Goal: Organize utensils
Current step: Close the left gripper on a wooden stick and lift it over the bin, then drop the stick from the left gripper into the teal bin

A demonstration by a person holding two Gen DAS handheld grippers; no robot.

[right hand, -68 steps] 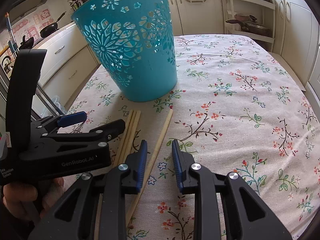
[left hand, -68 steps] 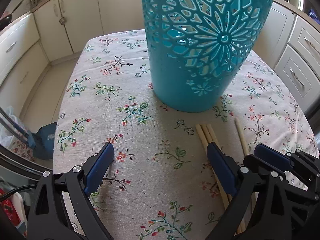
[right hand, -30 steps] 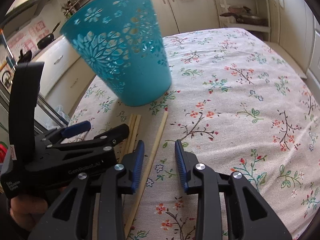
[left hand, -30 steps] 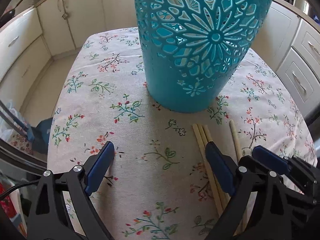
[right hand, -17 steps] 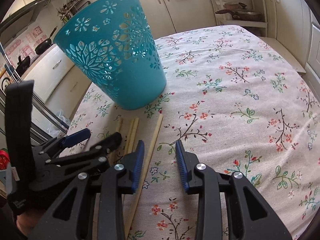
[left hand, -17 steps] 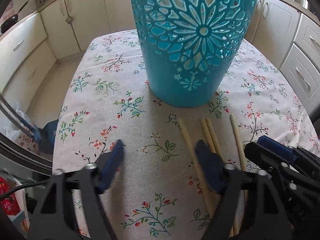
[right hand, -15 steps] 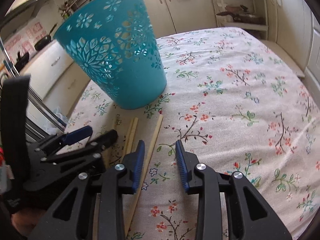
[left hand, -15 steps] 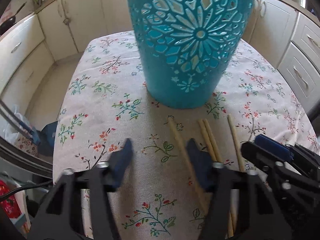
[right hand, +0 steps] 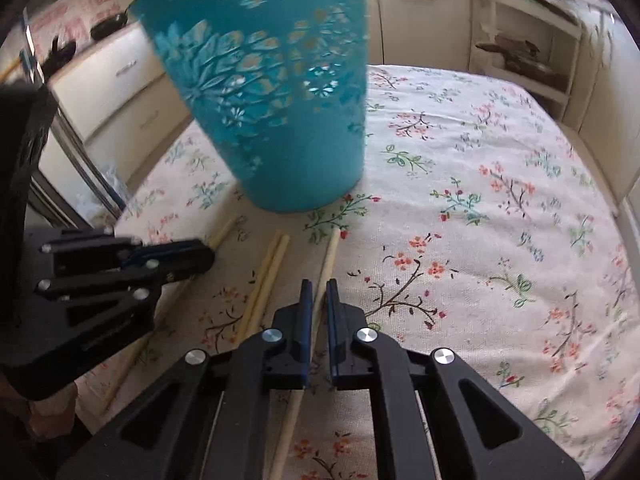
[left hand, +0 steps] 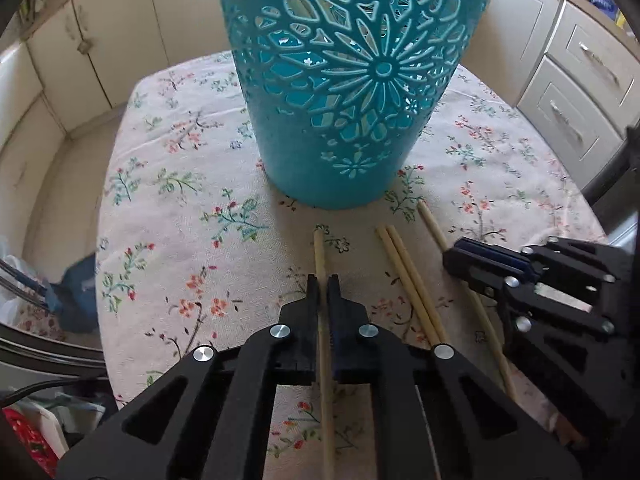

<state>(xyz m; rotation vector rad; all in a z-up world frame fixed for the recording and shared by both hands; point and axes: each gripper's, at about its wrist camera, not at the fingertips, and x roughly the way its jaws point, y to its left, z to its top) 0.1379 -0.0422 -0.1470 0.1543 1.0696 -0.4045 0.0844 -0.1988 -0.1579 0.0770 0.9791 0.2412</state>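
Your left gripper (left hand: 323, 286) pinches leftmost chopstick (left hand: 320, 254). Your right gripper (right hand: 316, 292) pinches rightmost chopstick (right hand: 330, 254). Chopstick pair (left hand: 402, 268) lies between on floral tablecloth (right hand: 500, 208). Beyond tips, teal cutout basket (left hand: 352, 80) stands upright. No readable writing.

My right gripper (right hand: 317, 294) clamps one chopstick (right hand: 329, 258) just before the teal basket (right hand: 276, 92); a loose pair (right hand: 266, 276) lies left.
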